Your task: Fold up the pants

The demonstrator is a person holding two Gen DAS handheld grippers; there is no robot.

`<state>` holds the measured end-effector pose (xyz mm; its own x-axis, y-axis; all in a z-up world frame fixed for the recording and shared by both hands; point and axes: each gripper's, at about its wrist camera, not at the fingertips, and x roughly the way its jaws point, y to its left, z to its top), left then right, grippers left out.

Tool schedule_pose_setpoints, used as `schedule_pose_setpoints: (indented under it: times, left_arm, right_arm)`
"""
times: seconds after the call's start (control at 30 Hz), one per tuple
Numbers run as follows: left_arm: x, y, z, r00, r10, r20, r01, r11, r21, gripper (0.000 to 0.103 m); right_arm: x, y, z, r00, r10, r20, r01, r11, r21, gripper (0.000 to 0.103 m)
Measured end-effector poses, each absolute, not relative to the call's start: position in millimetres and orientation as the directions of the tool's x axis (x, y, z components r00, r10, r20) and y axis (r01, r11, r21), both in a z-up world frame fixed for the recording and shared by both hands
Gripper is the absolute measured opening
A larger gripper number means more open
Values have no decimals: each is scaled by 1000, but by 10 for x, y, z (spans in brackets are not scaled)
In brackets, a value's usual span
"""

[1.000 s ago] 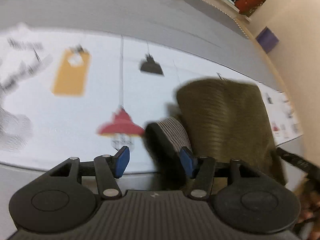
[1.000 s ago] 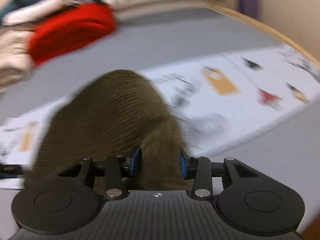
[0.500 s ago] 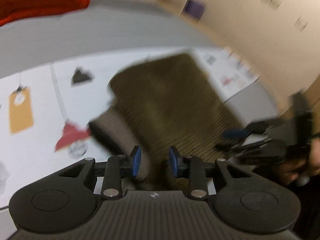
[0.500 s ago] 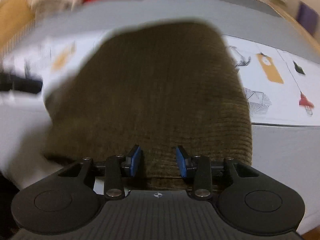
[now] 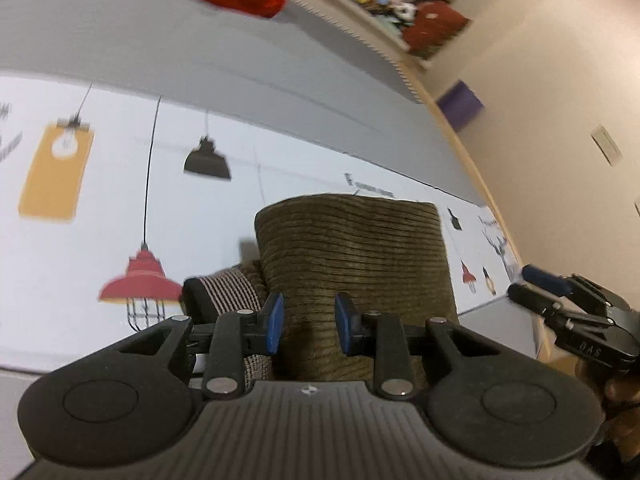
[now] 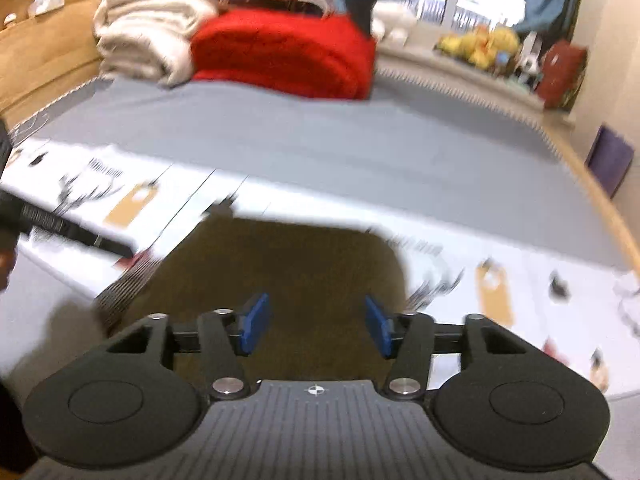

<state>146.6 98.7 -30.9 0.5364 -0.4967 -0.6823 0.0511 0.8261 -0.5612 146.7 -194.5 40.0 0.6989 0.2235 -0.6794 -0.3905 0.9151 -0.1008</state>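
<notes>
Left claw (image 5: 308, 326) closing, seemingly pinching the pants (image 5: 352, 248); right claw (image 6: 314, 326) opening, apart.

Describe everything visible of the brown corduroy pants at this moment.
The pants are olive-brown ribbed corduroy, folded into a compact block with a rounded far fold. A striped lining or waistband with a dark edge sticks out at their left. They lie on a white cloth printed with lamps. The left gripper is closing on a raised fold of them. The right gripper hangs above them, opening, nothing gripped.
</notes>
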Motion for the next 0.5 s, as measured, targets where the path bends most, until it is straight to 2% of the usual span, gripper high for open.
schedule_pose_setpoints:
  times: [0.1,0.2,0.23,0.3,0.33,0.43,0.47,0.5]
  left_arm:
    - [1560,1009,-415,506,-486,-712,-24,817,-575,30]
    - [1676,1036,-553,473,-473,-744,-88,814,-574,30]
    - [1702,1033,-590,468,-476,-745,-103,808,-581,31]
    - [1741,1012,-624,464,-494,-735,-105,794,-599,33]
    - [1758,988,-642,456,-503,-734,-101,790,-604,37]
    - [1765,902,-648,448,-491,-747,-70,814,-577,37]
    - [1759,872,-628,450,-479,-753,-55,827,-559,29]
    - [1748,859,-606,457,-464,-759,-36,843,-536,16]
  right_arm:
    - [1692,-2186,227,740,169,-650,-306,947,-102,59]
    - [1846,-2326,2,695,107,-711,-206,977,-55,56]
    - [1866,-2343,8,708,118,-696,-194,981,-31,56]
    - [1981,-2356,40,725,148,-672,-181,983,20,57]
    - [2042,-2356,29,725,151,-672,-172,984,36,57]
    - [2177,-2423,-26,702,136,-700,-125,990,67,57]
    - [2236,-2446,-35,698,142,-702,-108,990,93,57]
    - [2195,-2444,-17,699,147,-700,-95,989,114,57]
